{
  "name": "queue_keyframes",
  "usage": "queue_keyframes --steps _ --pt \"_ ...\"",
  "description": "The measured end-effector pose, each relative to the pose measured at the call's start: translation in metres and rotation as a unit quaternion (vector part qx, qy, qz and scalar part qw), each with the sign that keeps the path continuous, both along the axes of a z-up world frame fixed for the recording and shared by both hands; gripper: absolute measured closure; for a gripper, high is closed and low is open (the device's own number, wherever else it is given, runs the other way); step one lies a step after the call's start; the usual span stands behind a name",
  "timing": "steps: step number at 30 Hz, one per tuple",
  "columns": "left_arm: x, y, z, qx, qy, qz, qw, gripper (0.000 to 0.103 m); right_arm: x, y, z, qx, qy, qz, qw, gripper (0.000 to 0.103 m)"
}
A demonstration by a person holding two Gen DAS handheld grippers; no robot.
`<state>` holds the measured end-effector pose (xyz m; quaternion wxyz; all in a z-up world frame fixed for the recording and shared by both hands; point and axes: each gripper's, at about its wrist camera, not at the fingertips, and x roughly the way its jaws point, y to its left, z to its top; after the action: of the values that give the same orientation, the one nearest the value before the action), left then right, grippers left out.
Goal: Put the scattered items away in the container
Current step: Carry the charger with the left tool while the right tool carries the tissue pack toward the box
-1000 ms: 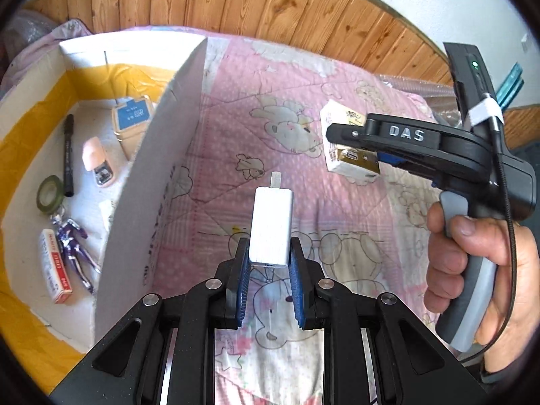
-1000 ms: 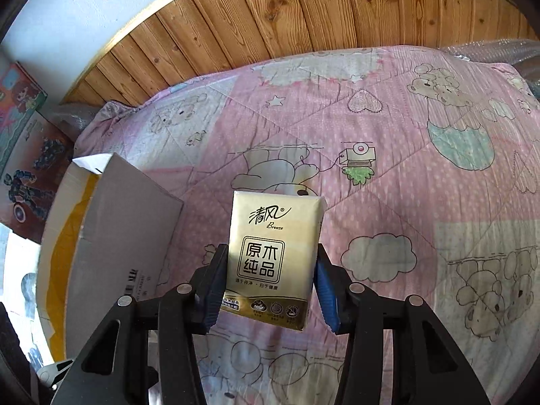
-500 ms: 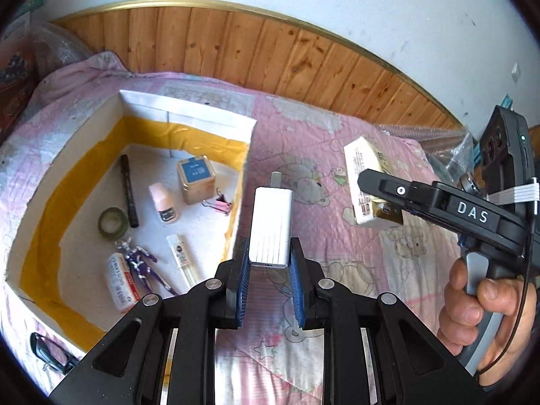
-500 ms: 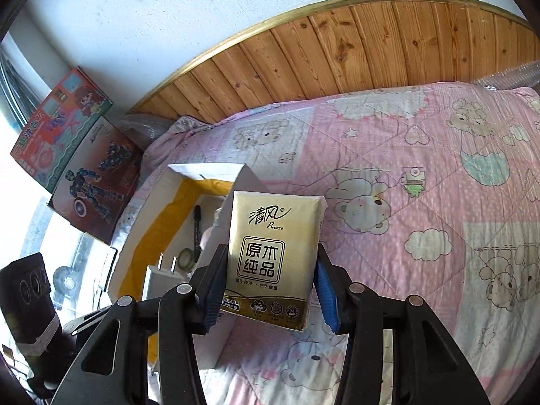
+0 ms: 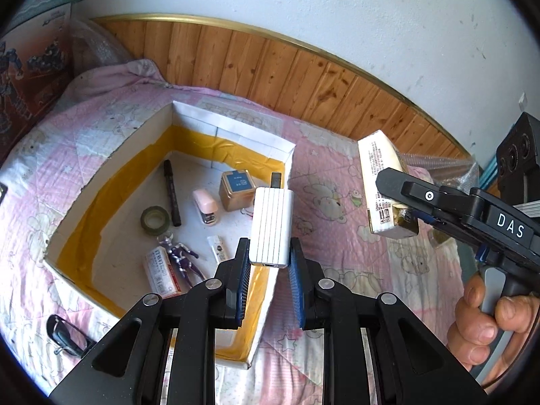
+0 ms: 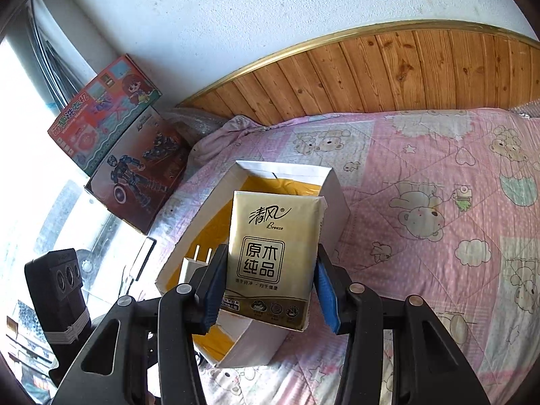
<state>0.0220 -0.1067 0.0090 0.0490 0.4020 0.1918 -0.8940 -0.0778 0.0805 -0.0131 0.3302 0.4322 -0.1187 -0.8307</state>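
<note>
A white ribbed charger [image 5: 271, 227] stands upright between the blue pads of my left gripper [image 5: 270, 265], which is shut on it above the near right corner of the open white box [image 5: 233, 135] with yellow tape inside. My right gripper [image 6: 270, 290] is shut on a gold tissue pack [image 6: 270, 253] and hangs over the box [image 6: 287, 170]. In the left wrist view that tissue pack [image 5: 381, 182] is in the air to the right of the box. The charger's prongs [image 6: 199, 253] show just left of the tissue pack.
Inside the box lie a black marker [image 5: 171, 197], a green tape roll [image 5: 155, 220], a pink stapler [image 5: 206, 207], a gold tin [image 5: 237, 189], a toy figure [image 5: 182, 256] and a small red-and-white carton [image 5: 162, 273]. Sunglasses [image 5: 67, 335] lie on the pink quilt. Toy boxes [image 6: 101, 125] lean at the left.
Both grippers have risen and swung toward the box, each keeping its item. The box's inside, first hidden by its wall, now shows fully.
</note>
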Motion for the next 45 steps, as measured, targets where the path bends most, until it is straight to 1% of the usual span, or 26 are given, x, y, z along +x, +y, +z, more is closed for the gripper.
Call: queue_keyframes --steps 6,11,14,19,25,29,34,45 --pt "0.017 -0.031 0.006 0.005 0.004 0.03 0.9995 0.081 0.01 -0.016 0.009 -0.005 0.011 0.01 1.0 0.054" --pt "0.029 -0.053 0.009 0.013 0.012 0.054 0.9984 0.081 0.016 -0.03 0.007 -0.008 0.007 0.02 1.0 0.054" --pt "0.034 -0.061 0.01 0.007 0.014 0.061 0.998 0.081 0.02 -0.04 0.007 -0.008 0.01 0.028 1.0 0.054" --pt "0.034 -0.07 0.001 0.009 0.003 0.06 0.9982 0.081 0.023 -0.05 0.004 -0.007 0.01 0.035 0.999 0.054" --pt "0.031 -0.082 -0.001 -0.005 -0.002 0.063 0.998 0.081 0.02 -0.059 0.001 -0.01 0.006 0.039 0.999 0.053" --pt "0.029 -0.091 -0.009 -0.008 -0.011 0.066 0.9977 0.081 0.016 -0.063 -0.004 -0.011 0.002 0.042 0.999 0.053" --pt "0.025 -0.097 -0.018 -0.016 -0.022 0.064 0.9976 0.081 0.009 -0.067 -0.013 -0.013 -0.01 0.043 0.999 0.053" --pt "0.014 -0.1 -0.032 -0.048 -0.048 0.055 0.9962 0.081 -0.004 -0.074 -0.03 -0.024 -0.04 0.039 0.998 0.053"
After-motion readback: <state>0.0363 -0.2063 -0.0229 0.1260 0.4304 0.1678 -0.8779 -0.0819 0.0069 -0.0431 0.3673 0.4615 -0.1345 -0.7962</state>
